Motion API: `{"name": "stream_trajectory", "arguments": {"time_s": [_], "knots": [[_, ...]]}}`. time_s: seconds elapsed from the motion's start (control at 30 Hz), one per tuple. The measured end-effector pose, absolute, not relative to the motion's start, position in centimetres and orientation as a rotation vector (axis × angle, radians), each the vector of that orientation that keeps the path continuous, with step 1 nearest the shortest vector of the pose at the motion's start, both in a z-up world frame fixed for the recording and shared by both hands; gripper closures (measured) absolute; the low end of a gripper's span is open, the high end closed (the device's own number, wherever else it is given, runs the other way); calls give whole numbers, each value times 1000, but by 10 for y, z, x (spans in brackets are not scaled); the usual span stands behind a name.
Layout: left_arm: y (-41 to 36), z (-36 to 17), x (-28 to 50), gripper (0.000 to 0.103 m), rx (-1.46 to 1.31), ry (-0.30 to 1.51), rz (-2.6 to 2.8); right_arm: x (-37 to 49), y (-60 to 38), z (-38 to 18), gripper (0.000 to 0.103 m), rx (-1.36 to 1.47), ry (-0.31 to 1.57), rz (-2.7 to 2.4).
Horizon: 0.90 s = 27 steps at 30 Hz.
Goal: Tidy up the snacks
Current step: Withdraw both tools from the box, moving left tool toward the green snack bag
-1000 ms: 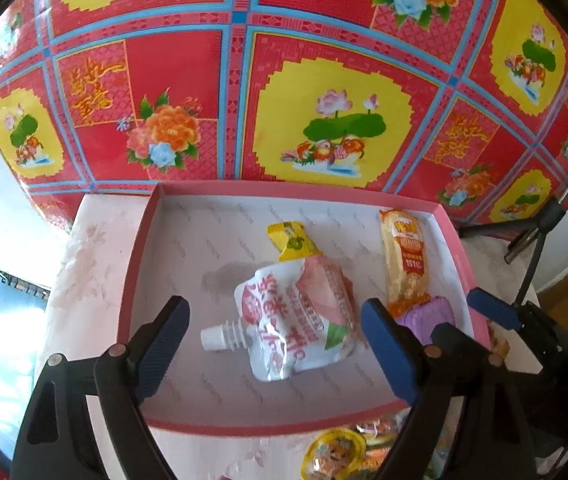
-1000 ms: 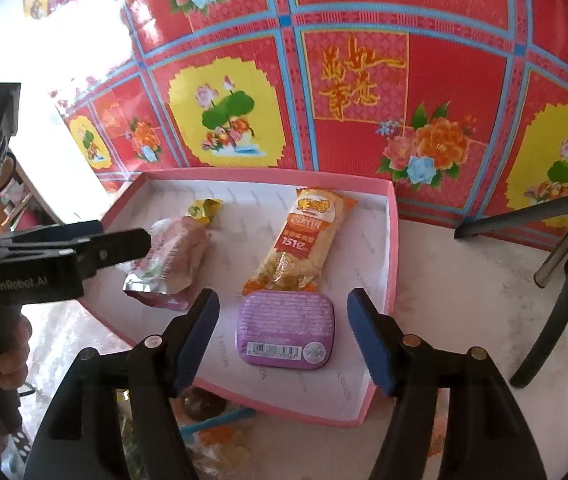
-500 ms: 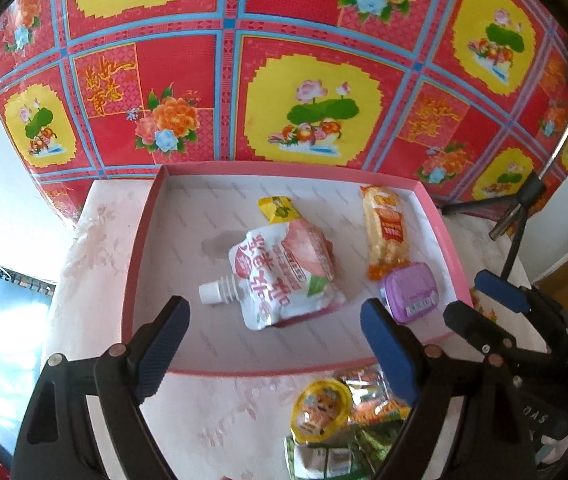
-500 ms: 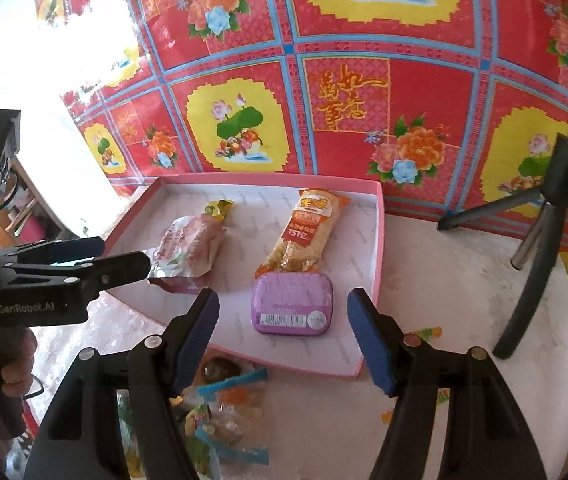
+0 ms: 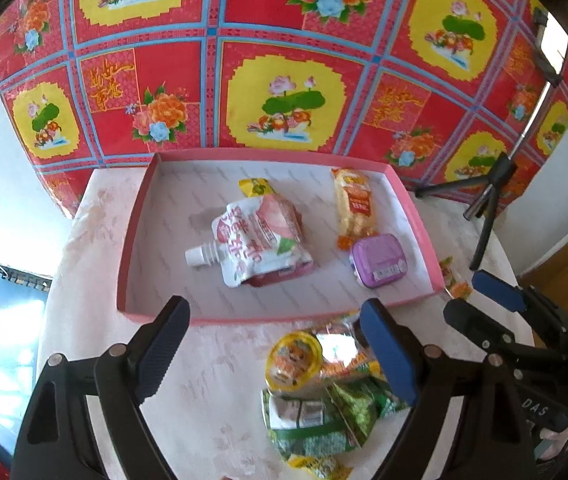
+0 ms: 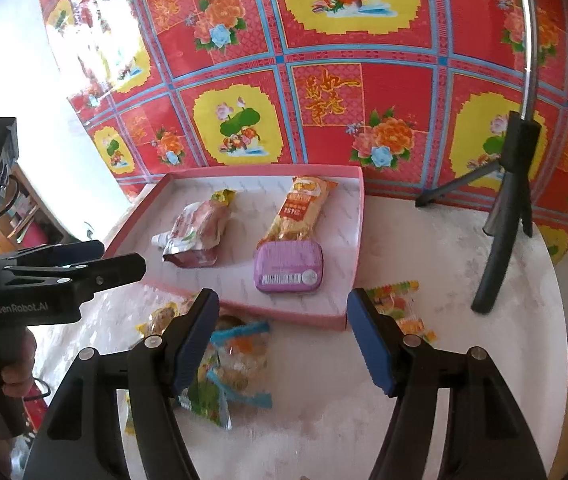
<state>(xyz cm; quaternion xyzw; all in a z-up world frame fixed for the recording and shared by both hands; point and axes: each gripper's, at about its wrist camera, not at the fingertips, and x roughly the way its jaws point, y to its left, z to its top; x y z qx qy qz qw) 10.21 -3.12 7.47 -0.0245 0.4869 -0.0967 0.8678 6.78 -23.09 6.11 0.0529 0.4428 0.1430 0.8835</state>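
A pink tray (image 5: 244, 316) (image 6: 357, 216) holds a white spouted pouch (image 5: 258, 240) (image 6: 198, 232), a long orange snack pack (image 5: 353, 204) (image 6: 303, 208), a purple tin (image 5: 379, 260) (image 6: 289, 266) and a small yellow packet (image 5: 256, 187). My left gripper (image 5: 280, 344) is open and empty, in front of the tray. My right gripper (image 6: 284, 336) is open and empty, just before the tray's near edge. A heap of loose snacks (image 5: 323, 384) (image 6: 224, 360) lies on the table below both, with a yellow jelly cup (image 5: 293, 362) on top.
A gummy packet (image 6: 399, 304) lies right of the tray. A black tripod (image 6: 507, 216) (image 5: 487, 196) stands at the table's right. A red flowered sheet (image 5: 284, 60) covers the wall behind. The round table's edge (image 6: 555, 320) curves at the right.
Both grippers have drawn back from over the tray toward the table's front. The loose snack heap and gummy packet have come into view. The tray's contents have not moved.
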Motion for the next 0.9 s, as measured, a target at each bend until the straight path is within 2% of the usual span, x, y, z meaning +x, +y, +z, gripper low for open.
{"name": "stream_trajectory", "arguments": {"time_s": [0.9], "knots": [[-36,31,60,13,-21,1123,-186,28,-270,30,35,189,1009,250]]}}
